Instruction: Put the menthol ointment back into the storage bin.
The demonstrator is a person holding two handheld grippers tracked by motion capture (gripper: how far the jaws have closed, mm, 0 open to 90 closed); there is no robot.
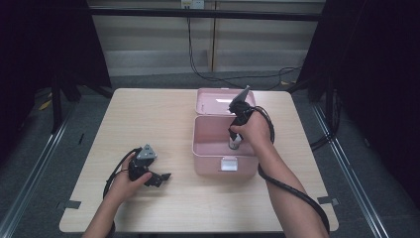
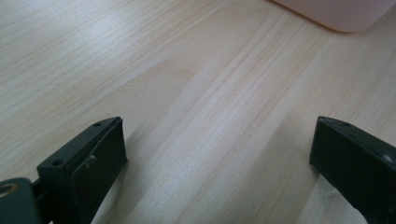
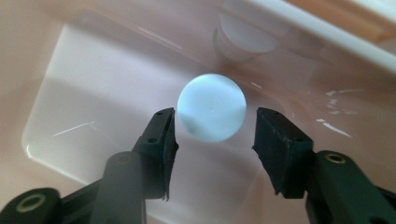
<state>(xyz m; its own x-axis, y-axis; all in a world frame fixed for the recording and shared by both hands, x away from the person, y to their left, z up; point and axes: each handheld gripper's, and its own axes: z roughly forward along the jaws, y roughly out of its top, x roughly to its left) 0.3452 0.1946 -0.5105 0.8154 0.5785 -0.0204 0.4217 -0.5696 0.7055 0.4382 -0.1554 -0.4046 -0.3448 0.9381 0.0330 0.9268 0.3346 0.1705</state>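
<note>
1. A pale, straight-grained wooden table (image 1: 148, 119) with rounded corners carries a pink plastic box (image 1: 208, 158), its walls smooth and glossy, its corners softly rounded, a whitish latch plate on the front wall.

2. The box's hinged lid (image 1: 213, 101) stands open behind it, the same pink plastic, tilted back toward the far edge of the table.

3. Inside the box stands a small bottle, seen from above in the right gripper view as a round, matte, pale blue-white cap (image 3: 212, 107); its faint reflection shows on the shiny pink wall beyond it.

4. The right gripper (image 3: 212, 140), black with ridged rubbery pads on blocky jaws, points down into the box; in the high view the person's right hand (image 1: 255, 130) holds it over the box's right half, a thick black cable trailing along the forearm.

5. The cap sits between the two jaws: the left pad lies at its rim, while a clear gap separates the right pad from it, so the jaws stand apart and do not clamp it.

6. The left gripper (image 1: 159, 178) rests low on the bare table to the left of the box, well apart from the bottle, a grey three-cornered plate on top.

7. Its black jaws stand wide apart over the wood grain with nothing between them, a corner of the pink box at the top of the left gripper view.
</note>
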